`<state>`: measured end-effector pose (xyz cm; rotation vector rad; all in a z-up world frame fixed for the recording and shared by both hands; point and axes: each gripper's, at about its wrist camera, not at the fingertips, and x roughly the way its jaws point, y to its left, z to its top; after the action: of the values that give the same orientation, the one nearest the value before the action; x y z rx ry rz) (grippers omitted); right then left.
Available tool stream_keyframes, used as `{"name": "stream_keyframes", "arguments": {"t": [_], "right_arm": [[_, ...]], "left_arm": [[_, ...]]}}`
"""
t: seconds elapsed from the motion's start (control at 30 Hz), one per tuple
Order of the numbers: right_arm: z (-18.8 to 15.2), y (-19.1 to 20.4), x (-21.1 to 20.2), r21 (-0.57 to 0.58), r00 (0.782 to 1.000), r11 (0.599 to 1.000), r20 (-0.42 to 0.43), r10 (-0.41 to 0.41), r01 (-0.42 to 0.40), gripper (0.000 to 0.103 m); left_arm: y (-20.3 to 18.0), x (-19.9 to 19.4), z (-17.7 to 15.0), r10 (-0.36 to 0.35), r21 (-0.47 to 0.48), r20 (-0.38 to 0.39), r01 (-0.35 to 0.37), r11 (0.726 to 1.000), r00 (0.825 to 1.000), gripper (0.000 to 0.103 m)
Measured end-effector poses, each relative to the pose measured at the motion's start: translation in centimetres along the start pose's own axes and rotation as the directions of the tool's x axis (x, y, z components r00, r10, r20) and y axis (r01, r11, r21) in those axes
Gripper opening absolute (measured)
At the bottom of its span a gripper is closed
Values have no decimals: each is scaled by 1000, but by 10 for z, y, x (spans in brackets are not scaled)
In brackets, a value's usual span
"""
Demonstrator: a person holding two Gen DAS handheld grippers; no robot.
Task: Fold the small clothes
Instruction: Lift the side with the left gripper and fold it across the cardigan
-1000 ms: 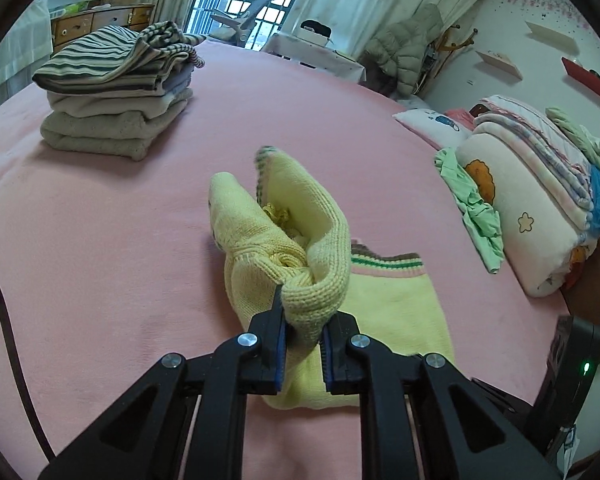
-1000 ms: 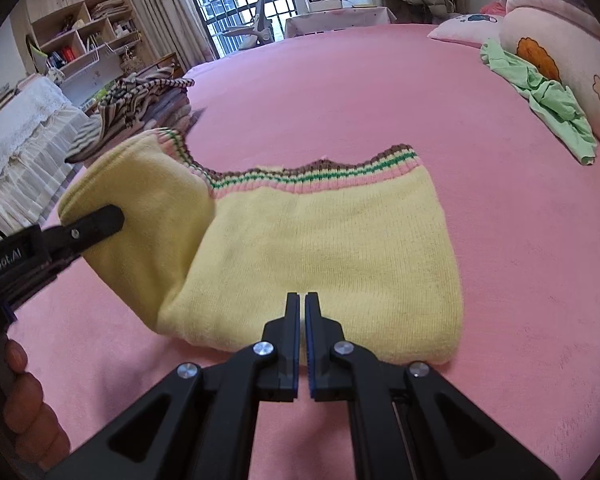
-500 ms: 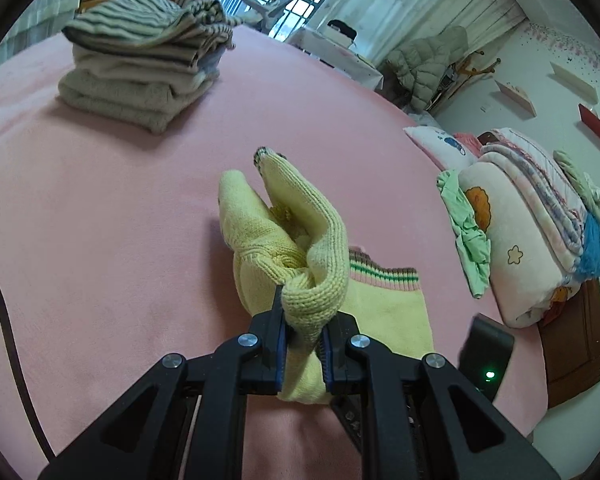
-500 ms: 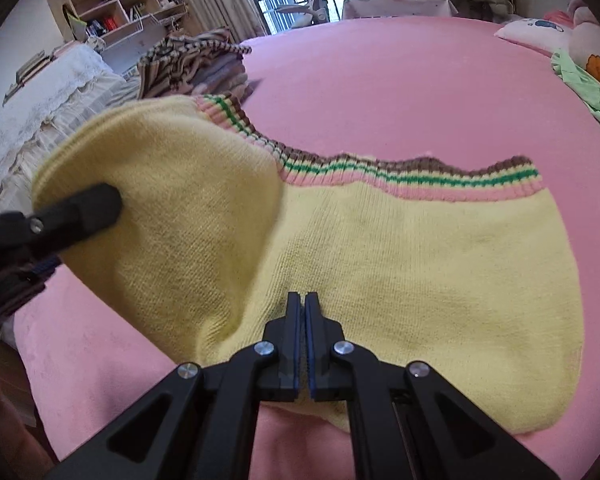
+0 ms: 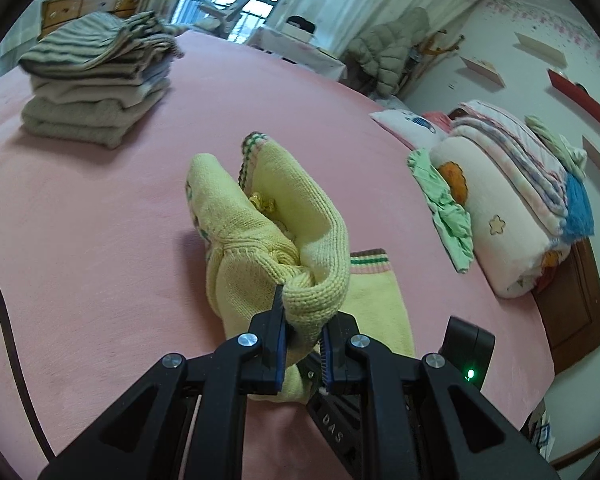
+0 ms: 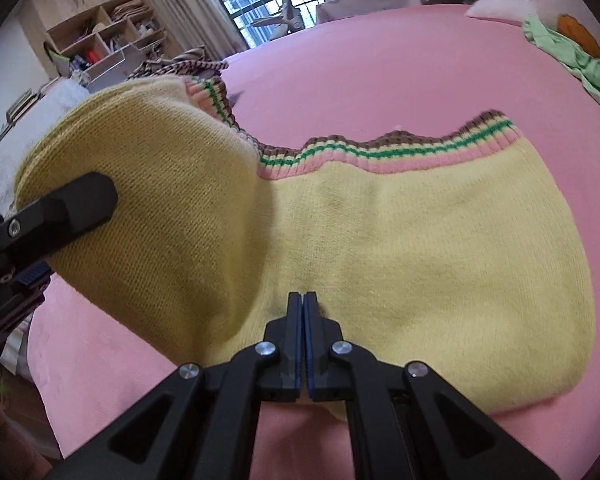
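A yellow knit sweater point(image 6: 420, 240) with a pink, green and brown striped hem lies on the pink bed point(image 6: 380, 60). My left gripper point(image 5: 304, 320) is shut on a bunched fold of the sweater point(image 5: 260, 240) and holds that side lifted off the bed. In the right wrist view the left gripper point(image 6: 60, 208) sits at the left edge with the raised flap draped over it. My right gripper point(image 6: 303, 298) is shut with nothing between its pads. Its tips point down at the middle of the flat part, near the front edge.
A stack of folded clothes point(image 5: 96, 92) stands at the far left of the bed. Rolled quilts point(image 5: 512, 200) and a green garment point(image 5: 448, 208) lie along the right side. A dark cable point(image 5: 4, 320) crosses the left edge. Shelves point(image 6: 96, 40) stand beyond the bed.
My right gripper has come down and closer to the sweater, which now fills its view. The left gripper keeps its grip, and the raised flap now leans further over the flat part.
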<state>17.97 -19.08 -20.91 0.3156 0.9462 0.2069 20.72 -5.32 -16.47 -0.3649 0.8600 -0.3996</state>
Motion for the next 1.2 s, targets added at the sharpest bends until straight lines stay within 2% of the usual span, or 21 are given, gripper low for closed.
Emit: {"name": "stream_keyframes", "arguments": {"t": [0.37,0.57,0.7,0.93,1.03,1.07,1.1,1.17,1.2], "right_arm": [[-20,-34,-12,107,998,993,-18,56,-54,2],[-26,-56,-29,164,998,984,-2,70,-69,2],[-33,-77,-46,215,998,975,-28,57,-50,2],[-42,-105,-81,183,990,973,-34,-134,138,2],[-35,-113,-88,192,989,970,-19,-150,150,2],[-32,-115,-88,196,988,969,-14,-152,152,2],[-31,-112,-88,200,988,968,-8,-155,153,2],[-27,-114,-89,206,989,968,5,-150,145,2],[-27,-115,-91,205,989,968,10,-146,141,2]], "left_arm": [[-53,17,-5,-60,112,-41,64,992,997,11],[-92,42,-20,-86,189,-102,105,976,991,11],[-108,67,-35,-87,213,-171,124,969,981,12],[-114,94,-56,-72,216,-239,125,968,968,12],[-114,97,-61,-51,228,-254,111,967,966,13],[-115,96,-61,-44,232,-255,105,967,966,15],[-116,95,-60,-44,231,-265,107,967,963,21],[-117,94,-59,-59,221,-292,128,967,955,42],[-118,93,-58,-66,215,-302,136,967,951,58]]}}
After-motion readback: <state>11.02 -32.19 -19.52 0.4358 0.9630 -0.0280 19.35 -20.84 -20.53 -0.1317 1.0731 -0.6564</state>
